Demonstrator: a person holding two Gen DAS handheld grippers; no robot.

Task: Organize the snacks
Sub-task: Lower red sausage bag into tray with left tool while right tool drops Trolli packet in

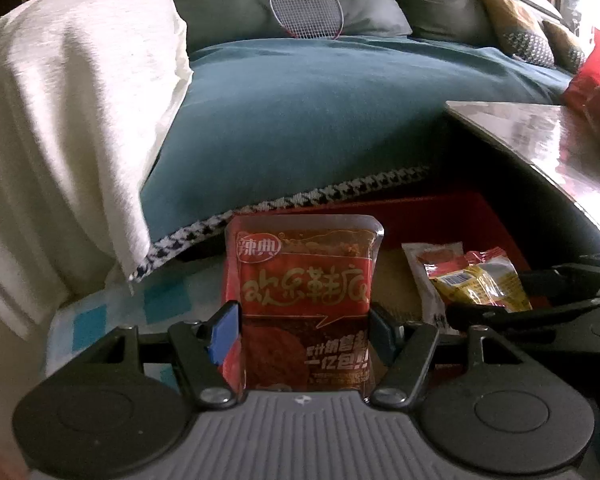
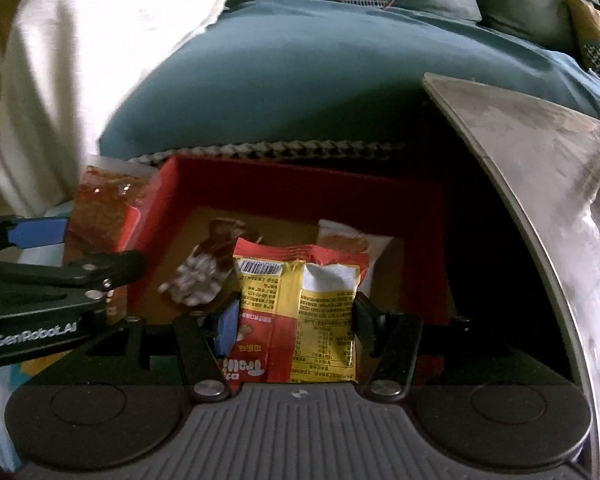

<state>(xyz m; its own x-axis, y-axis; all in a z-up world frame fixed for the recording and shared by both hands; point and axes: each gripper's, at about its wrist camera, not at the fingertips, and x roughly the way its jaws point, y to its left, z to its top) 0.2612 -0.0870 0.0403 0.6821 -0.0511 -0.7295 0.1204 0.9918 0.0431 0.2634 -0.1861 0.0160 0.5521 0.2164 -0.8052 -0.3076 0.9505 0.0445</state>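
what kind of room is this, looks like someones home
Most likely a home living room: a sofa with a teal cover and cushions, a badminton racket propped on it, and a low table beside a red box of snack packets.

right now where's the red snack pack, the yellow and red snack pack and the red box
red snack pack [image 1: 304, 280]: left wrist view, middle of its printed front
yellow and red snack pack [image 2: 300, 312]: right wrist view, middle of its printed back
red box [image 2: 300, 188]: right wrist view, inside of its far wall
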